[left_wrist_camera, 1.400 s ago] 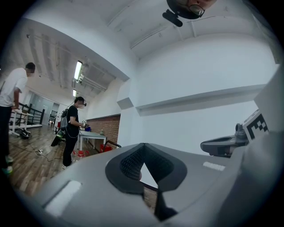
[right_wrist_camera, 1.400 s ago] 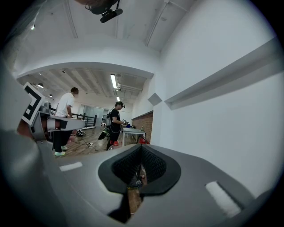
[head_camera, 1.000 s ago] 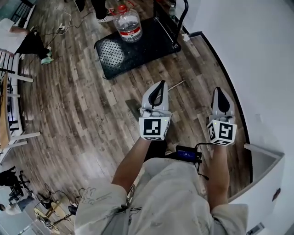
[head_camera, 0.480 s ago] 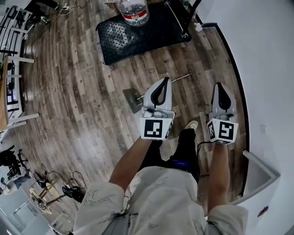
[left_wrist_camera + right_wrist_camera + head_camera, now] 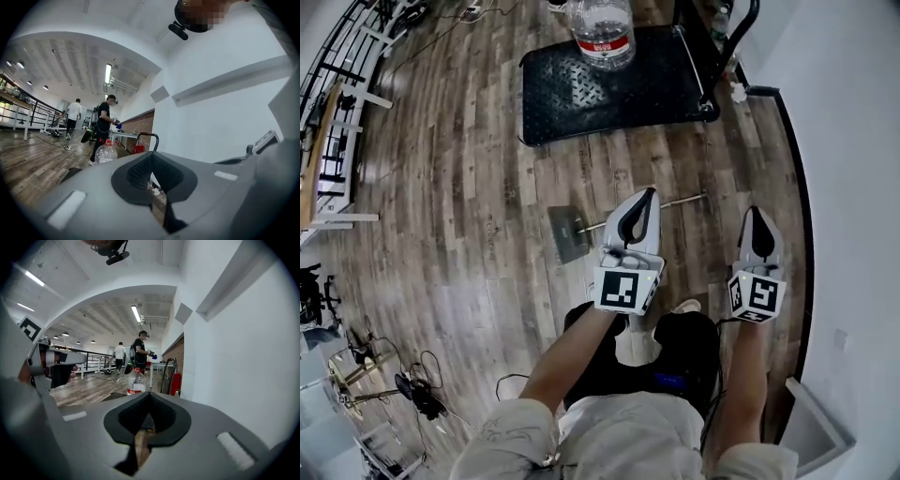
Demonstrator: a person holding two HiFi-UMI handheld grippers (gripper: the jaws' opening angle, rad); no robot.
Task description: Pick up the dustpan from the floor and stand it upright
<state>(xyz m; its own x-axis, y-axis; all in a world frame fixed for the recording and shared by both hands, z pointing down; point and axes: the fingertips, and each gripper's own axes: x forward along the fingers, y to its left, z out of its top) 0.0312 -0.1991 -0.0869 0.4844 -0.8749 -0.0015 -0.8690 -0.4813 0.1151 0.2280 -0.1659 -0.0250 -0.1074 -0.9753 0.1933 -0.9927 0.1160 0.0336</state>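
Dustpan (image 5: 570,232) lies flat on the wood floor (image 5: 469,187). Its pan is just left of the left tongs (image 5: 648,193), and its thin handle runs right, passing beneath them in the head view. Left tongs pressed together, nothing between. Right tongs (image 5: 757,212) likewise closed and empty (neither touches the dustpan). Ahead of both: black platform cart (image 5: 609,84) carrying a large water bottle (image 5: 602,33).

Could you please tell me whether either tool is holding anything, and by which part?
Nothing is held. The left tool and right tool are both shut and empty; the dustpan lies on the floor.
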